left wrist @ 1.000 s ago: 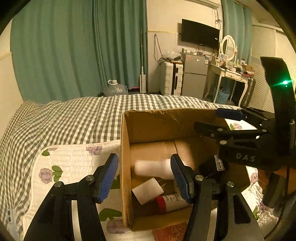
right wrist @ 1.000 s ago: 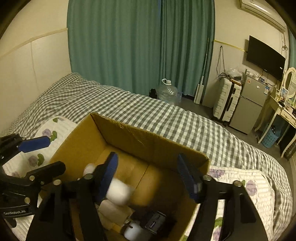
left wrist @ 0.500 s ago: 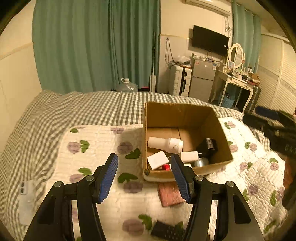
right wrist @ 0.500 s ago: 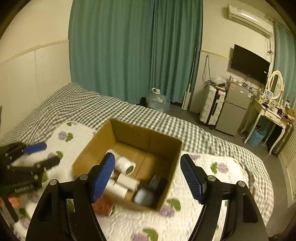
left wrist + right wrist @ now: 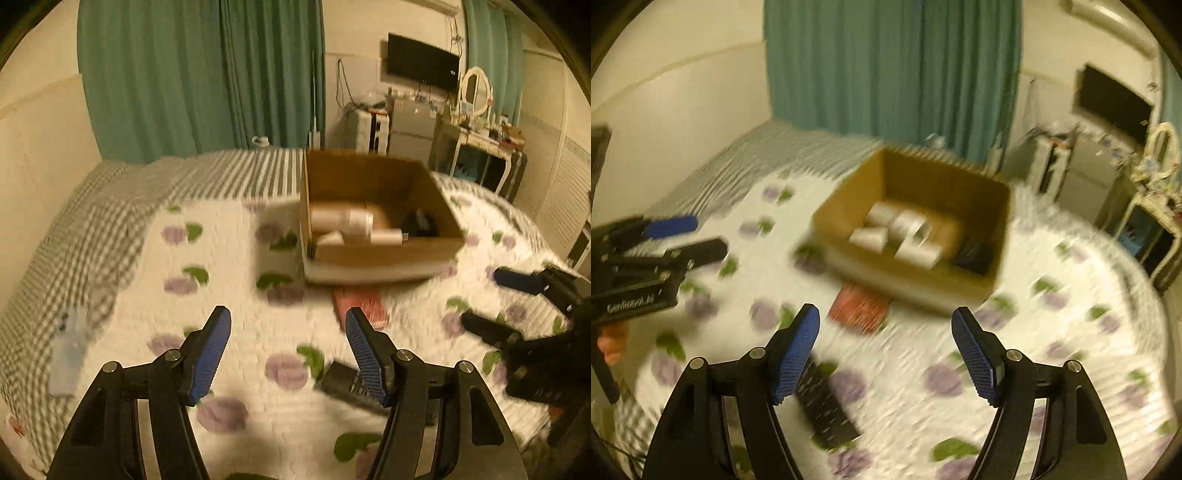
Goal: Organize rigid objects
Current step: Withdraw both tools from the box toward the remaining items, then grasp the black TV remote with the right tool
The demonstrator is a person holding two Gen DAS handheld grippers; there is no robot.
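A cardboard box (image 5: 380, 254) stands on the flowered quilt and holds white bottles (image 5: 341, 219) and a black item (image 5: 419, 225); it also shows in the right wrist view (image 5: 923, 284). A red flat packet (image 5: 360, 306) lies in front of it, also in the right wrist view (image 5: 858, 306). A black remote (image 5: 825, 406) lies nearer, and shows in the left wrist view (image 5: 341, 380). My left gripper (image 5: 288, 350) is open and empty above the quilt. My right gripper (image 5: 886, 350) is open and empty, wide of the remote.
A small pale bottle (image 5: 68, 354) lies at the quilt's left edge. Green curtains (image 5: 199, 74), a fridge, a desk (image 5: 487, 147) and a wall TV stand beyond the bed. Both views are motion-blurred.
Both grippers have pulled back and up from the box; it now sits farther off. The red packet and the remote have come into view on the quilt.
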